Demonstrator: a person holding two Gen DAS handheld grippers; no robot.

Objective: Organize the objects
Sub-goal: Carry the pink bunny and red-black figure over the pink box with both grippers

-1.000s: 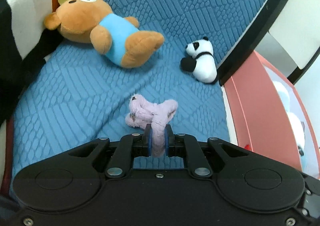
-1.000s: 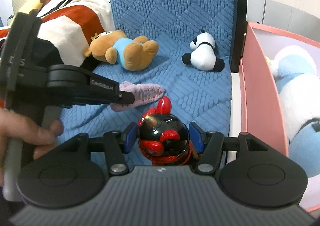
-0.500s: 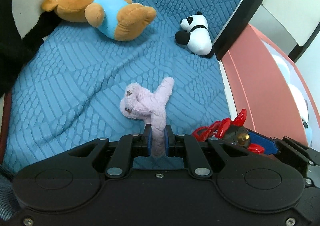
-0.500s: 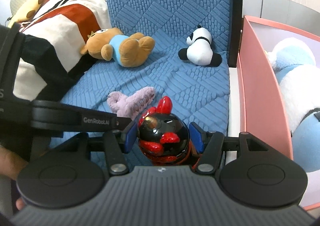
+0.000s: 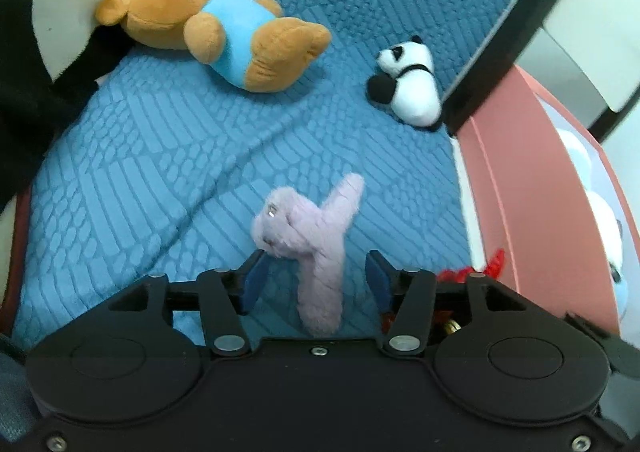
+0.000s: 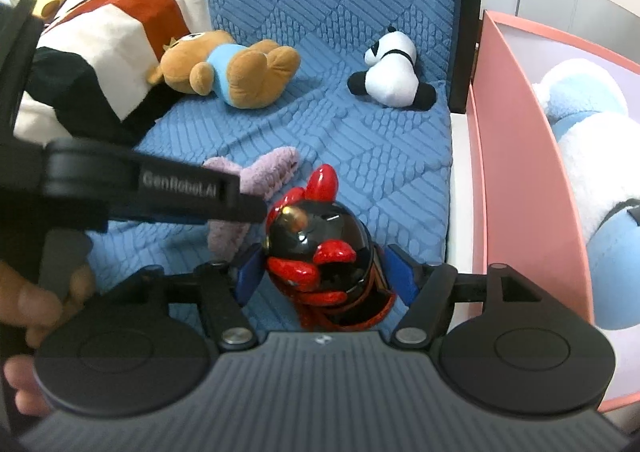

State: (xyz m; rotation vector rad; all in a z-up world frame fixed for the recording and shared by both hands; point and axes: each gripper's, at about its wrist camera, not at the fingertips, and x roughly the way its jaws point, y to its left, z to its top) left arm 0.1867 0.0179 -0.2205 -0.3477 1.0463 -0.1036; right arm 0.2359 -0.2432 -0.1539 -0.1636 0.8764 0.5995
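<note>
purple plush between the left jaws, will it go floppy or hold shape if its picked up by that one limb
Probably floppy: the purple plush is soft pile with thin limbs lying limp on the blue cushion. Likely light, so the open left gripper should lift it easily. Its fuzzy surface probably won't slip, but the body may dangle and swing.

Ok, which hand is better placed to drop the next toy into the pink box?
Right. The right claw is shut on the red and black toy, and the pink box sits just to its right. The left claw is open, with the purple plush loose between its pads.
</note>
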